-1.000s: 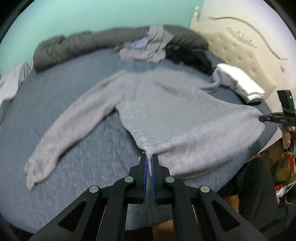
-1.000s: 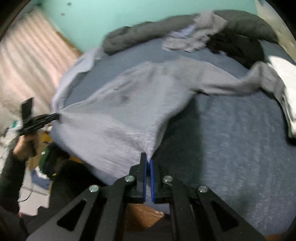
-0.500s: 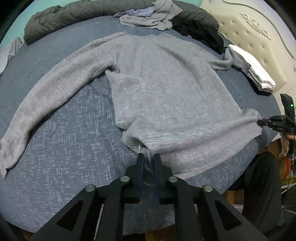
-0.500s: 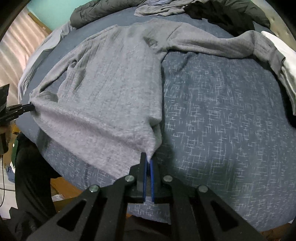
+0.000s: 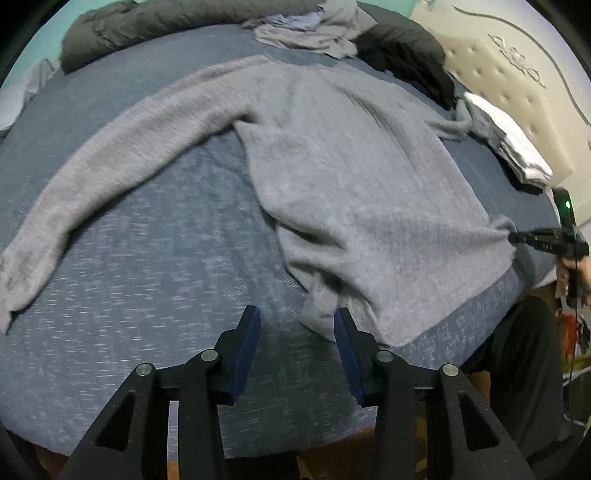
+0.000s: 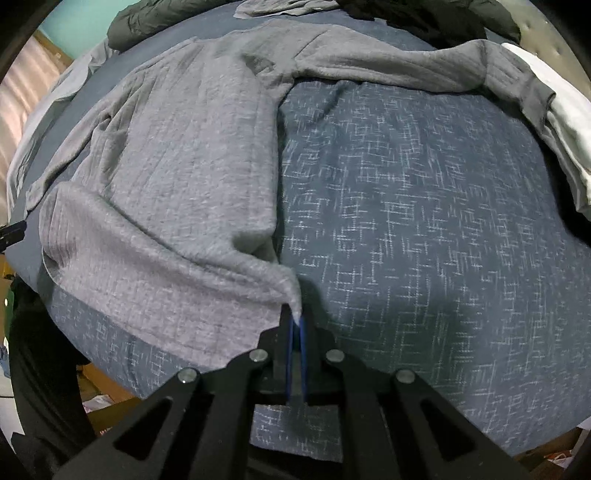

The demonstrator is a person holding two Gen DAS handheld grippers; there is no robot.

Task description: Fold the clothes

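1. Bed, blue-grey cover w/ pale crosshatch, fills both views.
2. Grey sweater lies spread on the bed, sleeves out to both sides, hem at the near edge.
3. Dark duvet is at the bed's far edge, beyond the sweater.
4. Folded white stack sits near the headboard, touching one sleeve end.
5. Left gripper: jaws are opening, hem corner lies between them, pads not pressing.
6. Right gripper: closed, pinching the other hem corner.
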